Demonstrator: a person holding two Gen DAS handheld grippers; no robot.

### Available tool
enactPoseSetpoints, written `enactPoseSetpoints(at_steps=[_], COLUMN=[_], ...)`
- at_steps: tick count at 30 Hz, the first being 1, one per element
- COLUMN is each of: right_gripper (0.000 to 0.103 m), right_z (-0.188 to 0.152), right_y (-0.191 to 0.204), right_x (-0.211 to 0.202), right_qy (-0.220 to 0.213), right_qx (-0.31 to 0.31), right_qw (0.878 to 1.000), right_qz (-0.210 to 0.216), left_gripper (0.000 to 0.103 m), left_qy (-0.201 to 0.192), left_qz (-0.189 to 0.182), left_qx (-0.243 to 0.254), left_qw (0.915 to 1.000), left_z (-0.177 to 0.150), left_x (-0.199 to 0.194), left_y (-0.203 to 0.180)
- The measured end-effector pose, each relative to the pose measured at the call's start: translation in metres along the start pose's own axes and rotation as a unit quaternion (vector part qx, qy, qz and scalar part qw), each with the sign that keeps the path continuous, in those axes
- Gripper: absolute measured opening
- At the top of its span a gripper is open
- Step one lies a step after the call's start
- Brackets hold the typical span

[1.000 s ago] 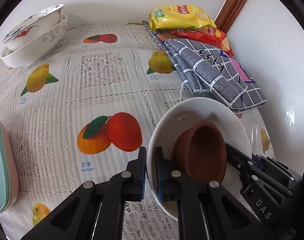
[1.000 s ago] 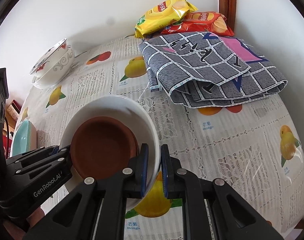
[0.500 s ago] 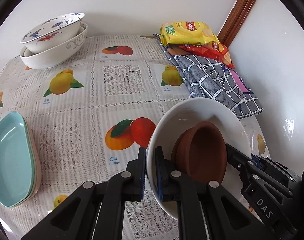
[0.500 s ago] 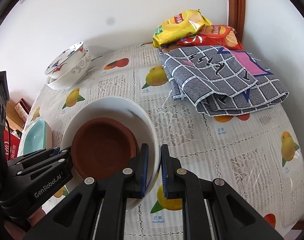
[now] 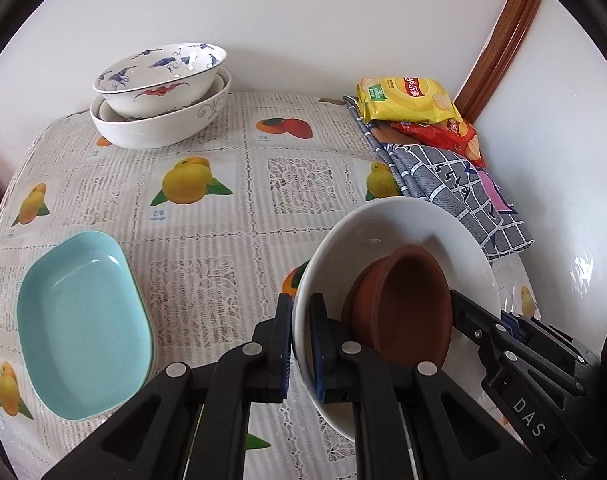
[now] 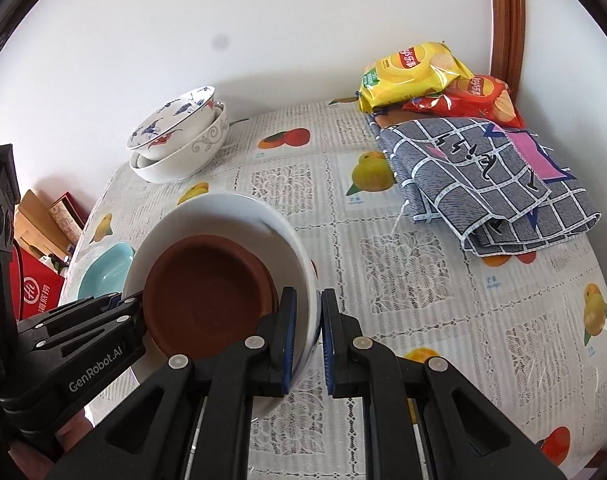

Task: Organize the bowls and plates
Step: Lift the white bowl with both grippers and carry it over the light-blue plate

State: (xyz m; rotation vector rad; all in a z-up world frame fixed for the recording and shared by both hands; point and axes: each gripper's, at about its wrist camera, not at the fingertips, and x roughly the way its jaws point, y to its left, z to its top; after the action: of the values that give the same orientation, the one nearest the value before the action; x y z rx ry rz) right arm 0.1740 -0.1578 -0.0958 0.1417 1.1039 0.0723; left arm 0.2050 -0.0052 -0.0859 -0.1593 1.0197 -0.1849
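The table (image 5: 303, 184), with its fruit-print cloth, fills both views from edge to edge, and I use it as my map. In the left wrist view the stacked bowls (image 5: 159, 100) stand in the upper left against the wall, two or perhaps three nested, the painted one on top. The turquoise dishes (image 5: 83, 320) lie in the lower left, also stacked. So like is kept with like, and I judge that my load should join one of these piles.

The checked cloth (image 6: 491, 176) and the snack bags (image 6: 415, 68) keep to the upper right corner of the right wrist view, out of my way.

The white bowl (image 5: 403, 240) sits in the lower right of the left view and hangs above the table, with the brown bowl (image 5: 403, 312) nested inside it. I carry it with two tools because it is wide and loaded — one pinch alone could let it tip. The left gripper (image 5: 301, 344) is pressed together on the near rim, one pad inside and one outside. The right gripper (image 6: 305, 340) pinches the opposite rim in the same manner.

What I cannot see: the bottom of the white bowl, and how much air is under it. The lower turquoise dish shows only as a thin edge. In the right view the left tool covers part of the brown bowl.
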Motion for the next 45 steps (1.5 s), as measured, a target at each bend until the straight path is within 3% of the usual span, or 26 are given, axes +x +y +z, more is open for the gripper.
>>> enactPoseSetpoints(at_steps=[45], right_gripper=[0.012], right_z=[0.002], right_y=[0.122], right_x=[0.033], right_qy=[0.021], right_qx=[-0.063], right_qw=[0.997], right_qz=[0.047], left_gripper=[0.009], left_qy=[-0.021], left_qz=[0.041], left_qx=[-0.072], left_qw=[0.9964], left_z=[-0.007], left_x=[-0.035], left_y=[0.121])
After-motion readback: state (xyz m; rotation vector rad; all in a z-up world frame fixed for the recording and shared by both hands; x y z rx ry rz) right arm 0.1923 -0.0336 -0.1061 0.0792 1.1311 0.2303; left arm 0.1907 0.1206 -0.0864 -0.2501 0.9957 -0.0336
